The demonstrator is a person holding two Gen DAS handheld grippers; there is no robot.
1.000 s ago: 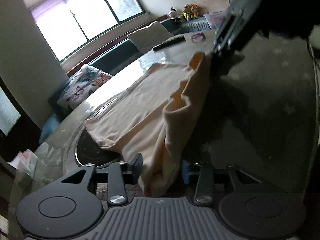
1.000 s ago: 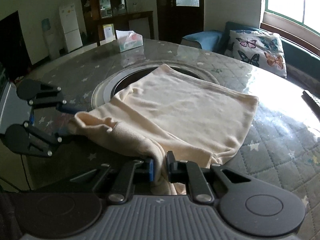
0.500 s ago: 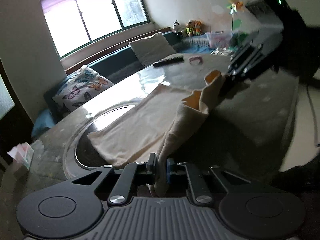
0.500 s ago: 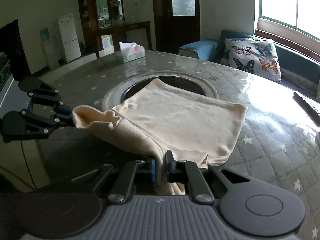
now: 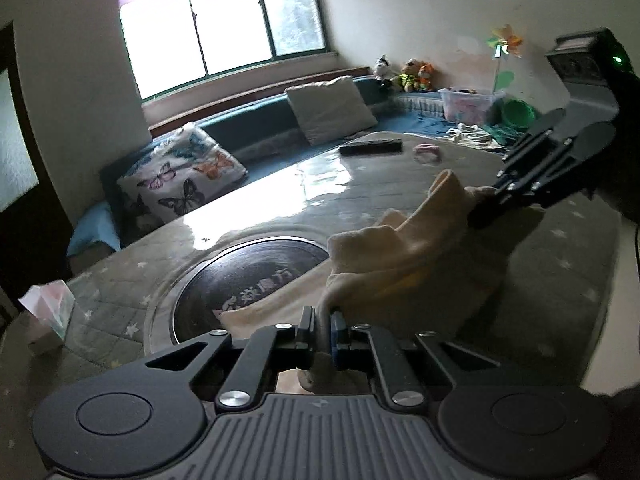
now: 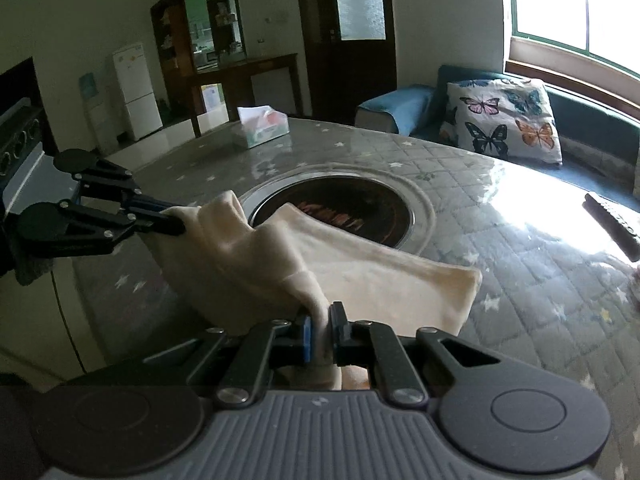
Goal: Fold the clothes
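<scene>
Ahead of my left-hand fingers, the round dark glass inset (image 5: 256,276) in the grey quilted star-patterned tabletop (image 5: 120,304) carries pale Chinese characters (too blurred to read for certain). I can read nothing else.

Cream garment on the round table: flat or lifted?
Partly lifted: cream garment pinched by left gripper and right gripper; its far part lies on the table.

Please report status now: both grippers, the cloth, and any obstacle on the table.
Left gripper shut on cream garment. Right gripper shut on it too. Near edge lifted, far part on table. Remote lies clear of it.
</scene>
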